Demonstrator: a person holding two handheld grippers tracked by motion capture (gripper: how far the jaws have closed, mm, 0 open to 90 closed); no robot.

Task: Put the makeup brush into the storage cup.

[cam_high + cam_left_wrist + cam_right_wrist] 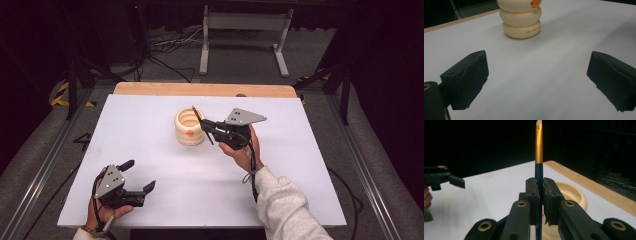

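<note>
A cream pot [189,129] shaped like stacked rings, with a small orange mark on its side, stands on the white table top [165,165]. My right gripper [206,127] hovers just right of the pot, shut on a thin paintbrush [196,115] with a dark handle. In the right gripper view the brush [539,150] stands upright between the pressed jaws [539,187], its gold ferrule and pale tip above them, and the pot's rim [574,192] lies behind. My left gripper [141,175] rests at the near left, open and holding nothing. The pot [521,22] lies ahead of its wide-apart jaws [536,75].
A bare wooden strip [205,89] runs along the table's far edge. Beyond it, a metal stand [245,30] and loose cables [165,50] sit on the dark floor. Rails flank the table on both sides.
</note>
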